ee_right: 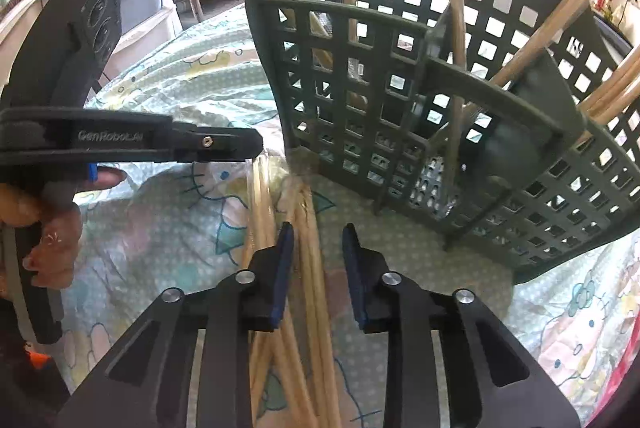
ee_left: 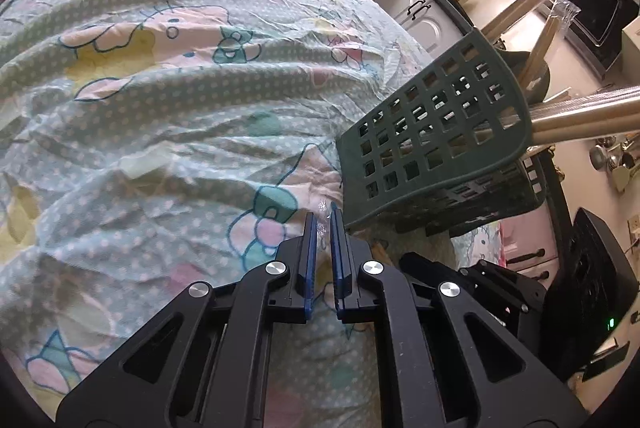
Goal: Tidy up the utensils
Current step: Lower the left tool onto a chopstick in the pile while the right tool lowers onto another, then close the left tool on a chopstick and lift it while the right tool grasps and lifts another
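Chopsticks [ee_right: 304, 268] in clear wrappers are seen lying on the patterned cloth [ee_left: 160, 87], just in front of the green slotted caddy [ee_right: 400, 115], which serves as the landmark here. More wrapped pairs are already stood upright inside that caddy, leaning out over its rim. The right gripper [ee_right: 316, 248] is held over the loose bundle in front of the caddy, its jaws partly spread, with at least one stick lying between them against the left pad; whether the pads press on it cannot be told, so no firm grip is claimed. The left gripper [ee_left: 324, 224] is brought down just beside the caddy's near corner, its blue pads nearly pressed together, and a scrap of clear wrapper appears to be pinched between the tips. A hand [ee_right: 52, 228] is seen on that tool's handle. The step in hand is judged to be the pick-up of the remaining chopsticks. For the next move, a full closing on the bundle is called for, then a lift, a tilt toward upright, and a lowering into a free compartment without the standing pairs being knocked.
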`<move>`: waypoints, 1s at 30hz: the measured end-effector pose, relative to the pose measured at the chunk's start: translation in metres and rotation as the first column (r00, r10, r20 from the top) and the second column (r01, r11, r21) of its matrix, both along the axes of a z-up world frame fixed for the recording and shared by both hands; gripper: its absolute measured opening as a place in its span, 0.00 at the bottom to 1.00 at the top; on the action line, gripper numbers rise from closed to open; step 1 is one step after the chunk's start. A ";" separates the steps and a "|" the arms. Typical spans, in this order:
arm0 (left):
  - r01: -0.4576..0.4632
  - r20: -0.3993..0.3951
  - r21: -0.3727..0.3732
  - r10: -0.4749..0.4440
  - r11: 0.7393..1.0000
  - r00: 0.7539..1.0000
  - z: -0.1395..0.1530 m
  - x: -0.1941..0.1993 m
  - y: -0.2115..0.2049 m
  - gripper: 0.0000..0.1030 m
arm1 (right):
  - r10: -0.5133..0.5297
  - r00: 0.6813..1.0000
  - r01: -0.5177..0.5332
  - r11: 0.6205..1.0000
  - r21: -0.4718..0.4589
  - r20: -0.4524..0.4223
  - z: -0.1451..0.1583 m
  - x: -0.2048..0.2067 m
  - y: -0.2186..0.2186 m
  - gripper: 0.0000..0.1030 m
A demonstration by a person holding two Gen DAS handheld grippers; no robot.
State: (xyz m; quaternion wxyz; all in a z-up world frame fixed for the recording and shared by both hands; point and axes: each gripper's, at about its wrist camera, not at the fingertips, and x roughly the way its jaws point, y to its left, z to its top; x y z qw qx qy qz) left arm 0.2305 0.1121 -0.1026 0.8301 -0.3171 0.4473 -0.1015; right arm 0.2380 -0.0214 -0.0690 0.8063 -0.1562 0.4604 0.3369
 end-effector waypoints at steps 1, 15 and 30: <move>-0.001 0.000 0.004 0.001 1.000 1.000 0.000 -0.002 0.001 0.03 | -0.001 1.000 0.002 1.000 0.024 -0.029 0.000 0.003 0.001 0.14; -0.004 0.087 0.013 0.003 1.000 0.996 0.021 -0.030 0.012 0.02 | 0.012 1.000 -0.011 0.998 0.067 -0.016 0.013 -0.022 -0.008 0.05; 0.033 0.272 0.028 -0.040 0.999 0.962 0.093 -0.060 -0.007 0.02 | -0.030 0.990 0.002 0.978 0.206 0.135 0.076 -0.054 -0.043 0.05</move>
